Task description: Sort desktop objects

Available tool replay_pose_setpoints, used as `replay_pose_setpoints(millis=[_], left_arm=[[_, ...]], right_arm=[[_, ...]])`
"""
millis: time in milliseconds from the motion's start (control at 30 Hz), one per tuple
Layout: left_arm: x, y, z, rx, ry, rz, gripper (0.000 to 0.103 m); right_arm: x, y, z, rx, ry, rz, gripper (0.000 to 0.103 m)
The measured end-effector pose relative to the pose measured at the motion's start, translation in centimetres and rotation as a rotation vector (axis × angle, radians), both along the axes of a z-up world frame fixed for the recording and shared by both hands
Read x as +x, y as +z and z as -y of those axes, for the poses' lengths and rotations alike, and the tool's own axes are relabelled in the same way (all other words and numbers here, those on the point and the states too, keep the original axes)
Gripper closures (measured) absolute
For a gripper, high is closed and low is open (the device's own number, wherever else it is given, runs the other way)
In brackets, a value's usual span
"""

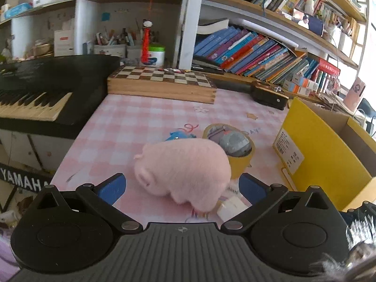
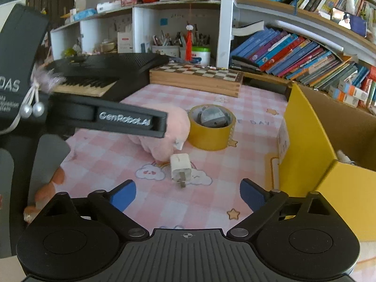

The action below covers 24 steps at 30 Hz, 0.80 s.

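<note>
A pink plush pig (image 1: 183, 169) lies on the pink checked desk cloth, between the open blue fingers of my left gripper (image 1: 182, 189), which do not touch it. Behind it stands a yellow tape roll (image 1: 239, 162) with a grey round gadget (image 1: 233, 143) inside. A white plug charger (image 1: 230, 208) lies by the pig's rear. In the right wrist view my right gripper (image 2: 188, 193) is open and empty, just short of the charger (image 2: 179, 166). The left gripper's body (image 2: 131, 121) hides part of the pig (image 2: 164, 141); the tape roll (image 2: 211, 129) stands beyond.
A yellow cardboard box (image 1: 329, 155) stands open at the right (image 2: 317, 141). A wooden chess box (image 1: 162, 82) and a black keyboard (image 1: 42, 89) sit behind and to the left. Bookshelves fill the back. A small blue object (image 1: 178, 136) lies behind the pig.
</note>
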State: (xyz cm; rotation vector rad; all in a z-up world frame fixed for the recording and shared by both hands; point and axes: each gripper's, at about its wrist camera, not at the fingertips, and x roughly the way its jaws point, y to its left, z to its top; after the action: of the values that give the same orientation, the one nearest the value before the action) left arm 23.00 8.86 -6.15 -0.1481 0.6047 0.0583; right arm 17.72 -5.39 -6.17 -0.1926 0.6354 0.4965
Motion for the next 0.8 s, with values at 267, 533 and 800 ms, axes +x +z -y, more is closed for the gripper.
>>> replay_pose_setpoints(millis=[267, 533, 800], left_arm=[[3.5, -1.3, 0.0, 0.021, -0.019, -0.034, 0.000], [5.3, -2.2, 0.5, 0.060, -0.040, -0.058, 0.000], [5.0, -2.6, -0.1, 0.074, -0.078, -0.032, 0.007]], right_arm=[[2.2, -1.3, -1.0, 0.000, 0.037, -0.024, 0.012], [4.4, -2.4, -1.7, 0.008, 0.058, -0.094, 0.036], [5.1, -3.1, -2.6, -0.005, 0.081, -0.100, 0.045]])
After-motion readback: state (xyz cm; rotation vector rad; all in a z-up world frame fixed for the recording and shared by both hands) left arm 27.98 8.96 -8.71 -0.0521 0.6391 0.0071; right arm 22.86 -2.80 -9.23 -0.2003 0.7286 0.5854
